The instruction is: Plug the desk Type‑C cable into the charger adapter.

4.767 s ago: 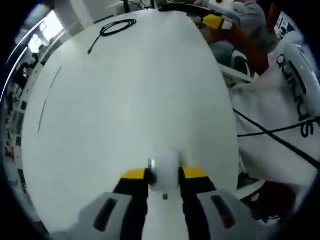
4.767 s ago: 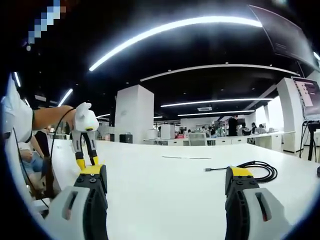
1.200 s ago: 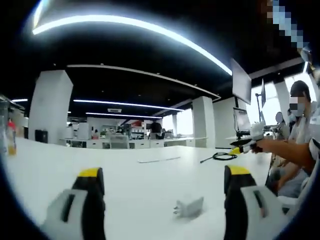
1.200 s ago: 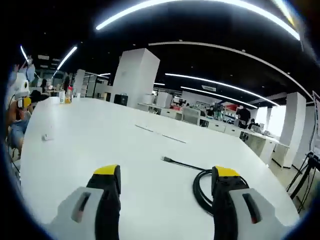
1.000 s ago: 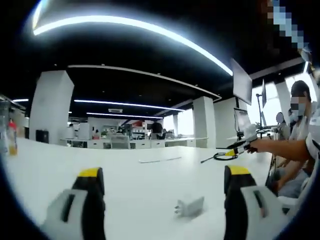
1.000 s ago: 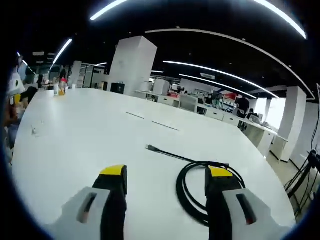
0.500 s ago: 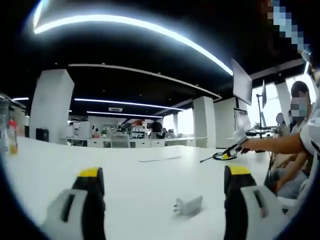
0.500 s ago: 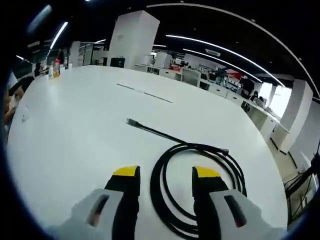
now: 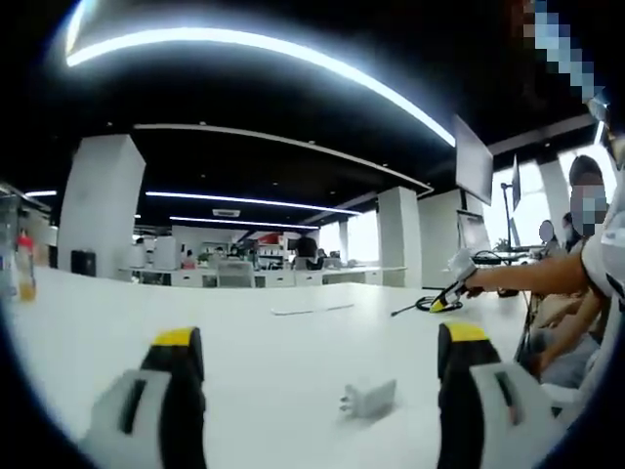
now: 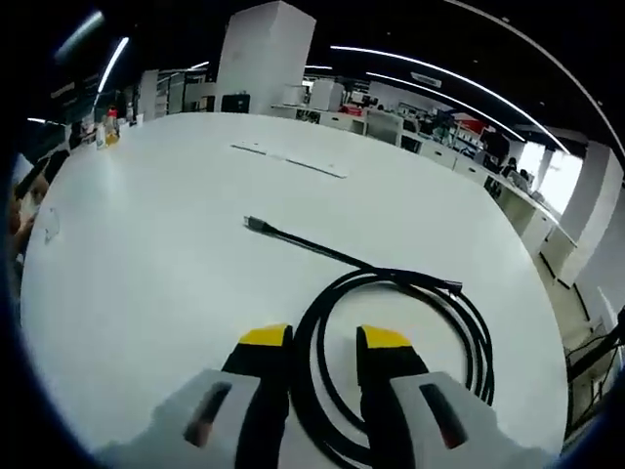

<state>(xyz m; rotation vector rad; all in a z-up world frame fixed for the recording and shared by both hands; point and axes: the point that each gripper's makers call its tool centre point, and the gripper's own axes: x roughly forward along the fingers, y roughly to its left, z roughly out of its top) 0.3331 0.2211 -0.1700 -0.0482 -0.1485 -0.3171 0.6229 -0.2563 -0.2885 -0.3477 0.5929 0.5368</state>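
A black Type-C cable point(image 10: 405, 293) lies coiled on the white table point(image 10: 176, 244), one plug point(image 10: 253, 224) reaching out to the left. My right gripper point(image 10: 325, 339) straddles the near strands of the coil, its jaws close together with a small gap still showing. In the left gripper view that gripper point(image 9: 451, 293) is far off at the right over the coil point(image 9: 428, 305), held by a person's arm. The white charger adapter point(image 9: 369, 399) lies on the table between the wide-open jaws of my left gripper point(image 9: 319, 337), nearer the right jaw and untouched. It is a small white speck point(image 10: 50, 226) from the right gripper.
A bottle point(image 9: 21, 269) stands at the table's far left edge. A thin flat strip point(image 10: 289, 161) lies on the table beyond the cable. A monitor point(image 9: 471, 161) hangs at the right. Office desks and pillars fill the background.
My right gripper has dropped closer to the coil and its jaws have narrowed around the strands. The left gripper and the adapter have stayed put.
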